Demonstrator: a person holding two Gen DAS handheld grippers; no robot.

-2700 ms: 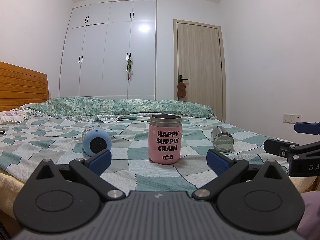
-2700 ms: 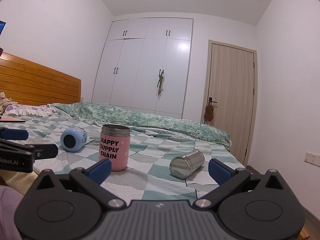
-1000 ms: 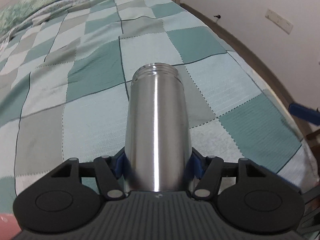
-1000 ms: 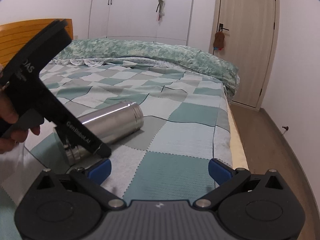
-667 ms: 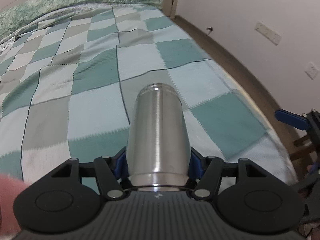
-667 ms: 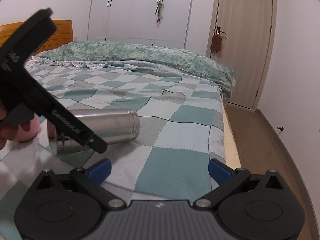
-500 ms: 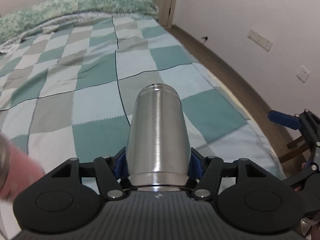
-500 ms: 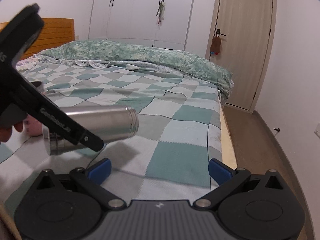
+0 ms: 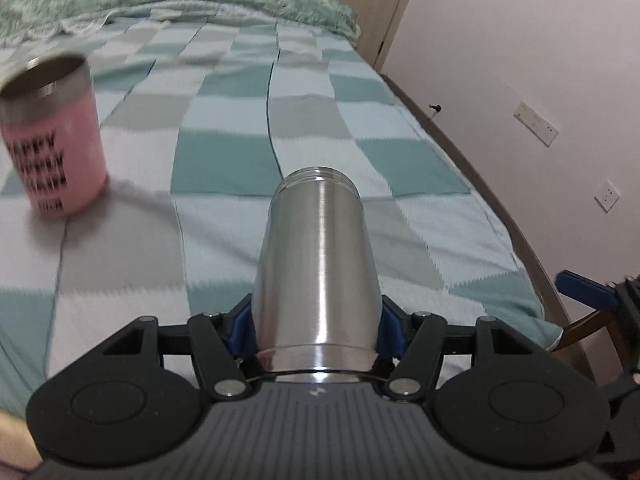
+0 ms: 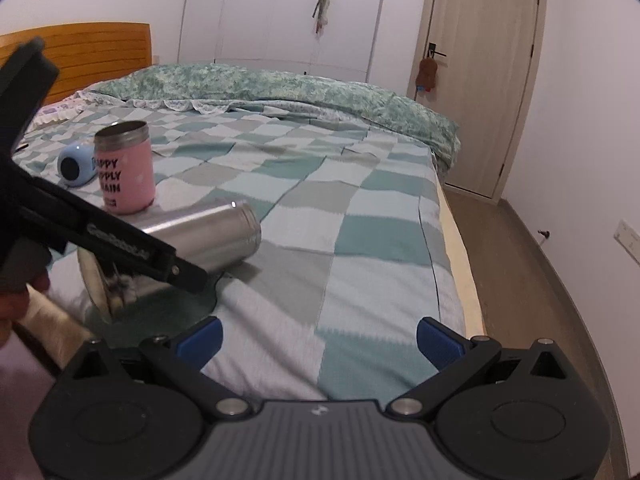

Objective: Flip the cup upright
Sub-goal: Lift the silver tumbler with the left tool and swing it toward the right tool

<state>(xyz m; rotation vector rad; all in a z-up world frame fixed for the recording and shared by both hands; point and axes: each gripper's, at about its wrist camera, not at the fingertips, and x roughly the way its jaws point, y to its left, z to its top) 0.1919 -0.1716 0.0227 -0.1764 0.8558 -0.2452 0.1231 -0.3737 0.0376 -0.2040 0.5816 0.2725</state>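
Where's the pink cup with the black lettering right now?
The pink cup with black lettering stands upright on the checked bedspread, far left in the right wrist view, between the lying blue cup and the held steel cup.

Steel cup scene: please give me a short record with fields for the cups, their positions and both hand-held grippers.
steel cup: lying tilted, lifted off the bed, mouth pointing away
left hand-held gripper: shut on steel cup near its base
right hand-held gripper: open, holds nothing
pink cup: upright on the bed
blue cup: on its side behind pink cup
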